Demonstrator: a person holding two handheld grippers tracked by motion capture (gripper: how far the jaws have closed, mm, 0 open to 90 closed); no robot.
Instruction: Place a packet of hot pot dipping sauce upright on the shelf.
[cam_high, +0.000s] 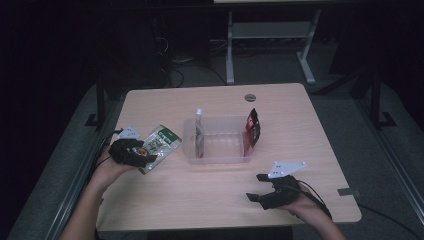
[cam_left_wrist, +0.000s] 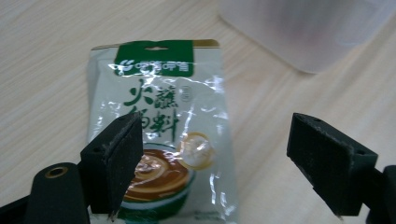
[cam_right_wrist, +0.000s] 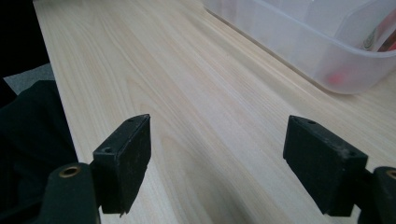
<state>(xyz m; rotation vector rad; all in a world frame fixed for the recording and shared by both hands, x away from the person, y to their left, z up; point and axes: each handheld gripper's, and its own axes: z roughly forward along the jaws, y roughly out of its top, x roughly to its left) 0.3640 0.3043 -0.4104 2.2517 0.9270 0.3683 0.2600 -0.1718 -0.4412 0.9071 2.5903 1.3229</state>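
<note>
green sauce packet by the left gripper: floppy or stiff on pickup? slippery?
The green sauce packet looks like thin creased foil lying flat, so it will probably sag from one edge. Its glossy, glare-streaked surface may slip between the pads. Likely light; a push should slide it on the table.

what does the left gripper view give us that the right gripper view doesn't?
Left gripper view alone: a green-and-white sauce packet lying flat on the table, with the open left gripper over its lower half, jaws wide apart.

Right gripper view alone: bare tabletop between the open jaws of the right gripper, and red items seen dimly through the bin wall.

Both: the pale wooden table and the clear plastic bin at upper right.
</note>
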